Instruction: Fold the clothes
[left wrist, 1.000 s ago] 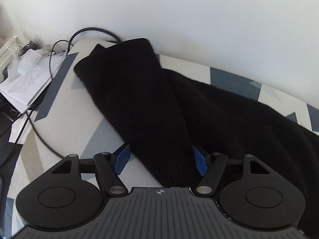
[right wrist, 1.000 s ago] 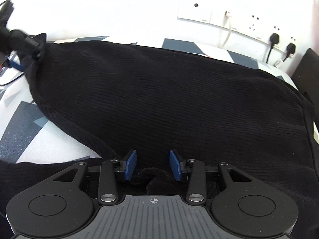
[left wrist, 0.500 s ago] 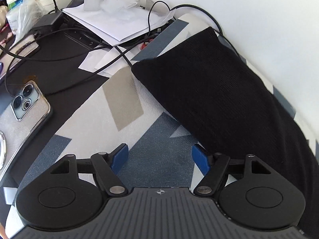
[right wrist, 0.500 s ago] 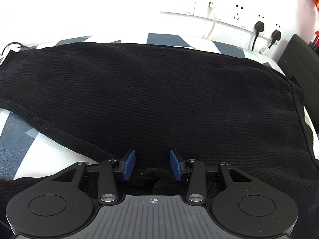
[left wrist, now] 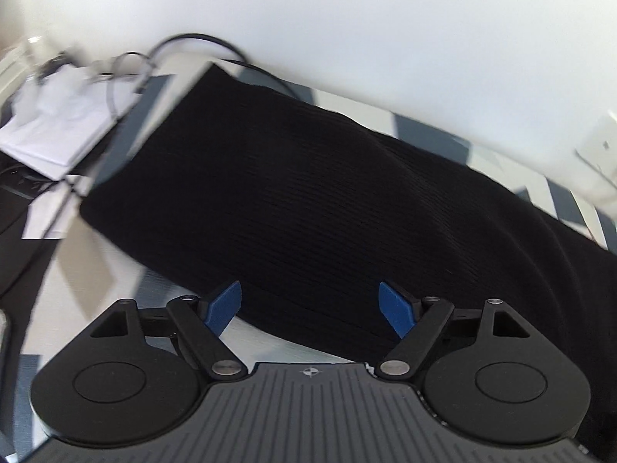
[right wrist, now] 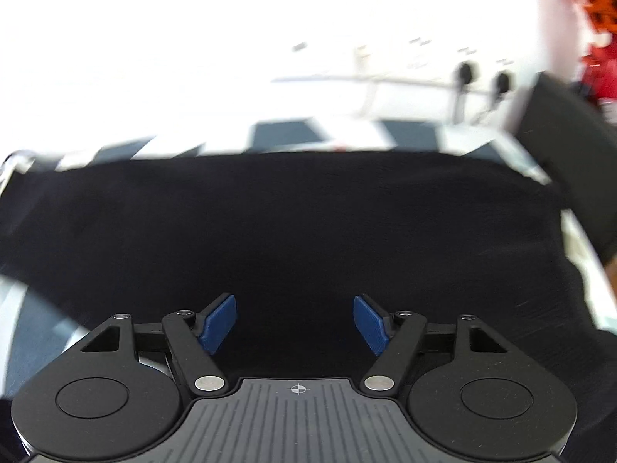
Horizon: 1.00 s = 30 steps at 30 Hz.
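Surroundings, left wrist view: white papers (left wrist: 58, 123) lie at 10 o'clock on a dark surface, with black cables (left wrist: 127, 65) looping over them and along the white wall (left wrist: 347, 19); one cable runs behind the far edge of the garment at 12 o'clock. Right wrist view: wall sockets with plugs (right wrist: 482, 73) sit at 1 o'clock, blurred, and a dark object (right wrist: 570, 146) stands at 2 o'clock, beside the cloth; its nature cannot be told. The black garment (left wrist: 308, 200) lies flat on a table cover (left wrist: 96, 274) with a grey, white and beige geometric pattern. The fabric is finely ribbed, and in the left wrist view it appears as a long band running from 10 o'clock to 4 o'clock with a squared end near the papers. In the right wrist view the black garment (right wrist: 289, 231) spans the full width of the frame, its far edge straight. The left tongs (left wrist: 310, 308) stand wide apart above the near edge of the garment, holding nothing. The right tongs (right wrist: 295, 322) stand apart over the dark cloth, with no fabric clamped between the blue pads (right wrist: 218, 322).
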Each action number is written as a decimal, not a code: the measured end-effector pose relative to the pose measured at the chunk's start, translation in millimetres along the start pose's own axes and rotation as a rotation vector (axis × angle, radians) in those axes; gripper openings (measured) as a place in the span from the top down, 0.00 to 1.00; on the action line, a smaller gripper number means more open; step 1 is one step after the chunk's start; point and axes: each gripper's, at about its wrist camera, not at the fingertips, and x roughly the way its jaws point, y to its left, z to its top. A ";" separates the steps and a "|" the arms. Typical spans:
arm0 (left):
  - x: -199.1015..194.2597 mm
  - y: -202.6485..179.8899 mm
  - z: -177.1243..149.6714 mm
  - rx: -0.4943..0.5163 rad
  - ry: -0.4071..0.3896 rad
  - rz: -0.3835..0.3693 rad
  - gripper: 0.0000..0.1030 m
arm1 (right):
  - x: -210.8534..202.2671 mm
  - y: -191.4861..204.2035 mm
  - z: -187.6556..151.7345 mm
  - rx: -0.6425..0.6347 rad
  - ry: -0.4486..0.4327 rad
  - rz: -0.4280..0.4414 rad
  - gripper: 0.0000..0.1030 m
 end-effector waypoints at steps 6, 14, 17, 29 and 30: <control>21.4 -41.0 -1.8 0.077 0.013 0.010 0.22 | 25.5 -93.7 41.7 0.175 -0.037 -0.168 0.38; 44.9 -103.4 -4.0 0.197 0.002 0.095 0.15 | 110.1 -154.5 83.3 0.175 0.060 -0.205 0.40; 50.1 -118.5 -4.8 0.190 -0.043 0.140 0.12 | 130.0 -159.2 94.8 0.151 0.035 -0.212 0.36; 83.8 -148.9 27.3 0.065 -0.067 0.225 0.00 | 188.2 -185.9 150.9 0.113 0.013 -0.163 0.30; 82.9 -150.5 28.8 0.065 -0.065 0.245 0.01 | 189.6 -186.0 153.6 0.117 0.014 -0.160 0.30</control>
